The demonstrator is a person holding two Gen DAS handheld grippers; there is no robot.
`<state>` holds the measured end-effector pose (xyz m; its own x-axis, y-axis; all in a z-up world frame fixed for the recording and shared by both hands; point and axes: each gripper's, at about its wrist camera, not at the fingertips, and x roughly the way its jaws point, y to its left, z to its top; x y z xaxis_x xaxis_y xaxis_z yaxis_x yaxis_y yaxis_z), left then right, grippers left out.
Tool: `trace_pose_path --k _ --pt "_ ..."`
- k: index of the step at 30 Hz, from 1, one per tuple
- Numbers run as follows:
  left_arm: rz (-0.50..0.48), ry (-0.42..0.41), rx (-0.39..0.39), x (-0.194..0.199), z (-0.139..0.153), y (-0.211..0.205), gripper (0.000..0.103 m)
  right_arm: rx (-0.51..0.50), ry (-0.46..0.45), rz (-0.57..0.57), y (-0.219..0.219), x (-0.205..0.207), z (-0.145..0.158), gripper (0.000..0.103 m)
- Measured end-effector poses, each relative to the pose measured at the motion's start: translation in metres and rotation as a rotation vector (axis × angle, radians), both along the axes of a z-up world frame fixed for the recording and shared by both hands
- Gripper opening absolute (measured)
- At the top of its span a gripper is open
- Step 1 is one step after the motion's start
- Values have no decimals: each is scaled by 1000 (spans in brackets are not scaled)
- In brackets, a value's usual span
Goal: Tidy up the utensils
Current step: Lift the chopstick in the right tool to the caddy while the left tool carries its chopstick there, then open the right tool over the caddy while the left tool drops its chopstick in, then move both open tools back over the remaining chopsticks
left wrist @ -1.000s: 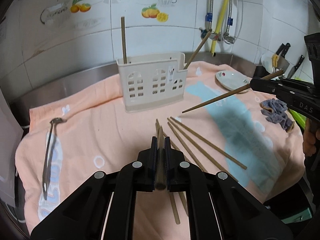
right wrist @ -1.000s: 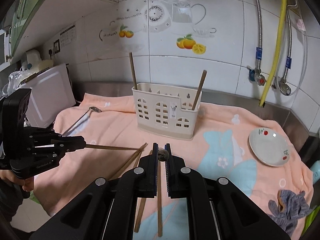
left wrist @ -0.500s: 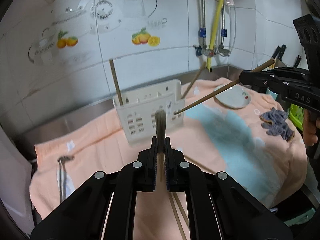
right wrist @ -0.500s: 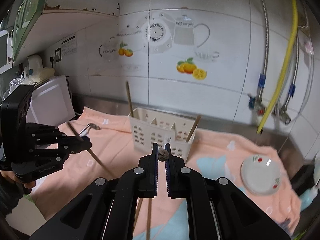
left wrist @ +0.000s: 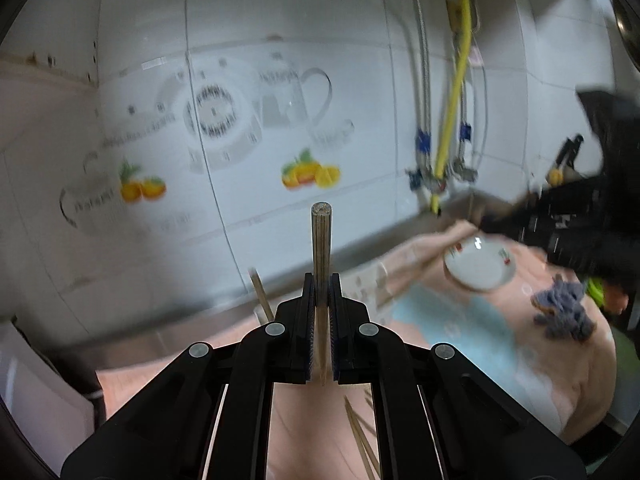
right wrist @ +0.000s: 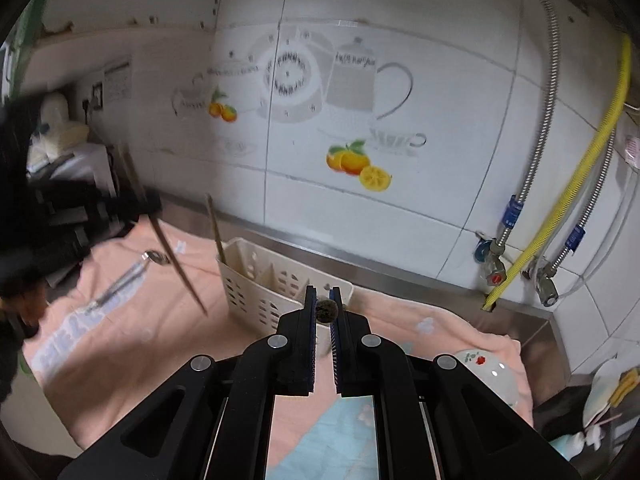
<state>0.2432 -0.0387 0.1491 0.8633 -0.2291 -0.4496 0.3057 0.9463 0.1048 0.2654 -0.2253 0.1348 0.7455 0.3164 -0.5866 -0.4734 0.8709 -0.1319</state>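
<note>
While gripped upright, a round-tipped wooden chopstick (left wrist: 321,264) in the closed left tool (left wrist: 320,292); another chopstick (right wrist: 327,311) in the right tool (right wrist: 323,312).

The left gripper (left wrist: 321,292) is raised, its 2 fingers (left wrist: 308,312) clamped on a chopstick (left wrist: 321,248) pointing upward. The right gripper (right wrist: 323,308) is also lifted, its fingers (right wrist: 310,320) pinching another chopstick (right wrist: 326,310) seen end-on.
</note>
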Motion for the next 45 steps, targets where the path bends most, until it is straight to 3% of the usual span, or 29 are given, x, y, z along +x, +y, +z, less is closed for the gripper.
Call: trace_pose_path --k 5,9,21,28,31,36,45 --pt "42 -56 -14 24 22 5 5 -53 52 16 11 22 -18 7" --pt "76 -73 -18 44 22 6 5 -77 78 27 19 33 -29 7" --pt "112 78 -31 88 -33 17 6 -79 144 20 23 57 -60 7" --pt "107 70 -21 80 -33 18 7 -39 114 2 17 55 -54 12" --pt "110 56 -14 68 -29 19 14 -16 82 -7 11 43 -46 17" --pt "118 45 -31 39 -30 26 36 26 41 -3 3 13 -40 23" --pt "120 79 -54 -16 -58 34 58 26 24 22 6 -57 -74 23"
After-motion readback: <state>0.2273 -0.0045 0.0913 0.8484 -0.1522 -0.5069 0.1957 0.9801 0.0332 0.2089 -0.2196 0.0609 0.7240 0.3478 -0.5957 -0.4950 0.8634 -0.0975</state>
